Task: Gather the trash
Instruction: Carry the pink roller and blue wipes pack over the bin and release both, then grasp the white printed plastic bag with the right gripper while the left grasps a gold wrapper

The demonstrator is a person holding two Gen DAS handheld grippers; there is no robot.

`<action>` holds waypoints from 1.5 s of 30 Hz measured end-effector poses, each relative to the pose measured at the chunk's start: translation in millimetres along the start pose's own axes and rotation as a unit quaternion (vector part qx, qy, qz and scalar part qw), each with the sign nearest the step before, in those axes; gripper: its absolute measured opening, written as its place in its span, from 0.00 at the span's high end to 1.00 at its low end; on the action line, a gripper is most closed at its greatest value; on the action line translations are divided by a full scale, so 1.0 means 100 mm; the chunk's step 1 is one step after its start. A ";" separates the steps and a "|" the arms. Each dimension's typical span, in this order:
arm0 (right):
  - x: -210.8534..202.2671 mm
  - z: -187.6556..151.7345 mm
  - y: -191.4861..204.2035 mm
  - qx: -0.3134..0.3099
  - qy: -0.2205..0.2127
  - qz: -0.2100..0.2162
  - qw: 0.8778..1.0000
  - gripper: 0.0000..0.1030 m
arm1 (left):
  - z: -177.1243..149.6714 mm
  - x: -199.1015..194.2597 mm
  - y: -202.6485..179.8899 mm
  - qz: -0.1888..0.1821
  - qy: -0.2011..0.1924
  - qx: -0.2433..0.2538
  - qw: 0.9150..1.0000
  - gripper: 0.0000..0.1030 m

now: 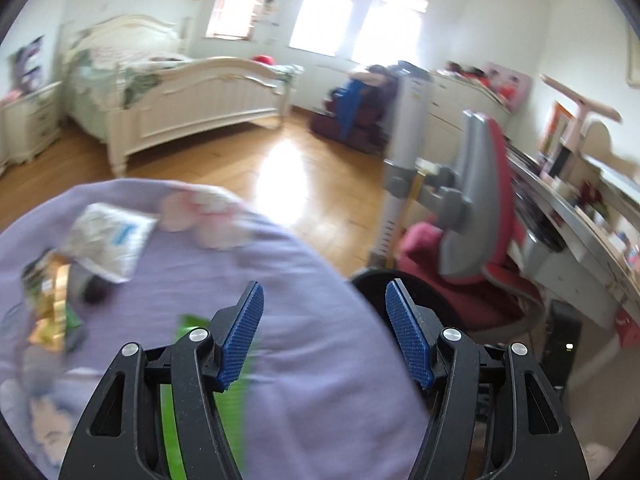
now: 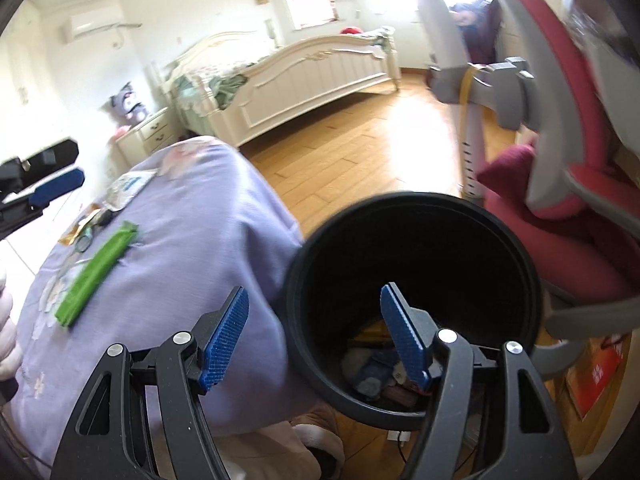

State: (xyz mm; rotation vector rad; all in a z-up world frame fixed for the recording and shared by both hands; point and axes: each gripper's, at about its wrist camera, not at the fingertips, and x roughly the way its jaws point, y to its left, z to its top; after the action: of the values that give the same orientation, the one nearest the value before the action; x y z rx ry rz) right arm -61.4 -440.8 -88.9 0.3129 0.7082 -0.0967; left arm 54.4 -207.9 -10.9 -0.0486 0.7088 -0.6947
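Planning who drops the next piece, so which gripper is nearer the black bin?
Right. The right gripper hangs open at the black bin's rim. The left gripper, also open, is over the purple cloth, with the bin beyond its edge.

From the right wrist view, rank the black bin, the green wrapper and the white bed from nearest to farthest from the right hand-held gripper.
1. Round black trash bin: directly beneath the right hand-held gripper, slightly right.
2. Long green plastic wrapper: left, on the purple floral cloth.
3. Cream-white wooden bed: far across the floor, by the wall.
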 end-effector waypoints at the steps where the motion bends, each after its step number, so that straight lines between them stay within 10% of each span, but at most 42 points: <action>1: 0.01 0.03 0.08 -0.010 -0.001 0.003 1.000 0.34 | 0.00 -0.09 0.17 0.017 -0.006 -0.013 1.000 0.38; 7: 0.03 0.26 0.60 -0.065 -0.003 0.036 0.997 0.34 | -0.06 -0.38 1.17 0.120 -0.007 -0.071 0.990 0.38; 13: 0.17 0.57 1.25 -0.125 0.004 0.078 0.989 0.34 | -0.06 -0.26 1.82 0.143 0.027 -0.103 0.984 0.41; 18: 0.36 0.92 1.81 -0.173 0.021 0.113 0.978 0.34 | -0.07 -0.06 1.98 0.158 0.061 -0.113 0.979 0.69; 35: 2.03 1.32 3.32 -0.346 0.122 0.073 0.927 0.21 | -0.25 -0.33 2.41 0.106 -0.029 -0.222 0.969 0.82; 45: 2.09 1.32 3.08 -0.292 0.147 0.082 0.942 0.44 | -0.22 -0.33 2.42 0.104 -0.035 -0.218 0.970 0.82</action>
State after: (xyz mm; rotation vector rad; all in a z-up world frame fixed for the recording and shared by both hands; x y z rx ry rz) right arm 238.7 -185.8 -53.9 -0.1914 0.9673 0.3229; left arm 160.3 3.8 -73.6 -0.3951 0.7750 -0.3263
